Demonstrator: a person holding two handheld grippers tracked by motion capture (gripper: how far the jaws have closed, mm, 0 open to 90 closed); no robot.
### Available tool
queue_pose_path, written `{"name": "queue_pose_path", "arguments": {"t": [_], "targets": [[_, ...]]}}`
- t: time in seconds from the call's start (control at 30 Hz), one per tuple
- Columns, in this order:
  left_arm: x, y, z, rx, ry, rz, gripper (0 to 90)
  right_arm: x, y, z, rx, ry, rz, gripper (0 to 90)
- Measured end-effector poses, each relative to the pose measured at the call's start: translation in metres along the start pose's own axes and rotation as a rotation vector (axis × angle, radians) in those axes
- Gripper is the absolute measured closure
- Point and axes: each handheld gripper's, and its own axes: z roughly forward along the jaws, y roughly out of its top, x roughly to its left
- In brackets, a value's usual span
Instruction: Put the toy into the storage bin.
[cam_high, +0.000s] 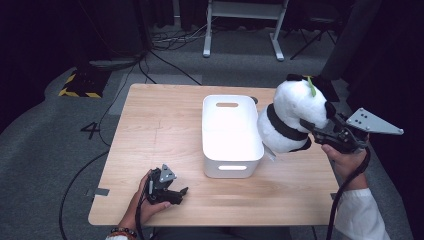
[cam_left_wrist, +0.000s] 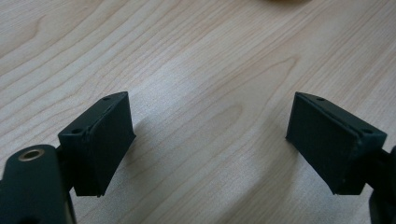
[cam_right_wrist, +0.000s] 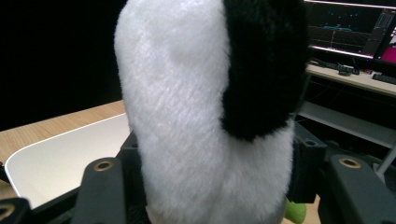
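Right gripper (cam_high: 320, 131) fingers clamp the panda (cam_high: 290, 120) beside the bin's (cam_high: 231, 150) rim; left gripper (cam_high: 172, 192) fingers wide.

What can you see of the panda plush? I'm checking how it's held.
The panda plush is white fluffy fabric with black bands and ears and a small green piece on top. It hangs in the air, tilted, beside the right edge of the white bin. The right gripper clamps it from the right, jaws pressed into the fur.
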Motion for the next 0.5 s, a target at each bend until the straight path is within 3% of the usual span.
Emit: {"name": "queue_pose_path", "arguments": {"t": [0.5], "targets": [[0.000,0.000,0.000,0.001,0.000,0.001,14.8,0.014,0.014,0.011,-0.021,0.050,-0.010,40.7]]}}
